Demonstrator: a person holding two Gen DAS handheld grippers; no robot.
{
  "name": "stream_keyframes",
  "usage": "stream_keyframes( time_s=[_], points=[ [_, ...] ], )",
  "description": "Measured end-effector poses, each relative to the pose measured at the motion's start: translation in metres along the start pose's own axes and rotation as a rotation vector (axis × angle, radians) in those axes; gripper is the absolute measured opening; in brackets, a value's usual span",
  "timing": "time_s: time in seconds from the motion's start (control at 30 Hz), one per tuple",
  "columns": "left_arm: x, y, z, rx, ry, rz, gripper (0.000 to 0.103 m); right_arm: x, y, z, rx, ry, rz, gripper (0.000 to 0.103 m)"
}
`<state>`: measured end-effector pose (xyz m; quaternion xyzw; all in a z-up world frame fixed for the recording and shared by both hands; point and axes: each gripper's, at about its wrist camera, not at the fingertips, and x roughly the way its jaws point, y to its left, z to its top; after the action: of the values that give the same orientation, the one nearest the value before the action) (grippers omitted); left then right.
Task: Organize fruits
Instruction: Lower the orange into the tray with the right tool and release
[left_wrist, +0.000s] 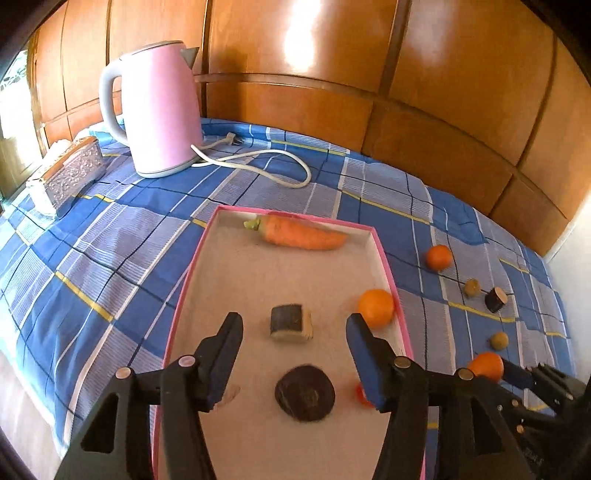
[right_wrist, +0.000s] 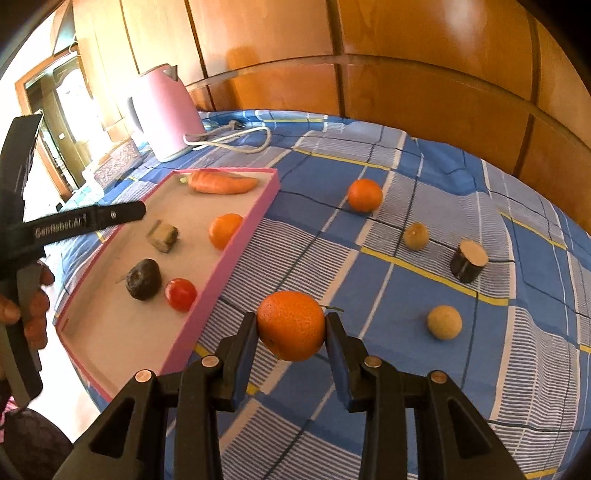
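- Right gripper (right_wrist: 291, 326) is clamped on an orange (right_wrist: 291, 325), carried above the bed (right_wrist: 406, 295) just right of the pink tray (right_wrist: 240, 243)
- Left gripper (left_wrist: 295, 358) hangs apart and empty over the tray's dark round fruit (left_wrist: 305, 392)
- Next, I judge: swing left, release inside

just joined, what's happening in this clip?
A person with a gripper in each hand is sorting produce into a pink tray on a bed. The right gripper is shut on an orange, above the blanket beside the tray. The left gripper is open over the tray with nothing between its fingers. The tray already holds a carrot, another orange, a tomato and two dark pieces. One orange and a few small items are still on the blanket.
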<state>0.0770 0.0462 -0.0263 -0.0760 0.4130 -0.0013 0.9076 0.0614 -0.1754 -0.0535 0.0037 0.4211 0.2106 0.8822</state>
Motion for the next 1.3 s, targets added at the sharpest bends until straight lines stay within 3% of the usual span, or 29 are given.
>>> stream_keyframes(
  time_s=[0.63,1.0,1.3],
  points=[
    [-0.020,0.041,-0.026,-0.111,0.008,-0.002,0.060,0.010,0.048,0.024,-0.040,0.007,0.146,0.037],
    [-0.021,0.041,-0.029,-0.098,0.009,-0.003,0.060,0.044,0.074,0.053,-0.060,0.030,0.145,0.038],
    [-0.023,0.032,-0.032,-0.071,0.009,-0.014,0.060,0.053,0.070,0.046,-0.025,0.052,0.126,0.040]
  ],
)
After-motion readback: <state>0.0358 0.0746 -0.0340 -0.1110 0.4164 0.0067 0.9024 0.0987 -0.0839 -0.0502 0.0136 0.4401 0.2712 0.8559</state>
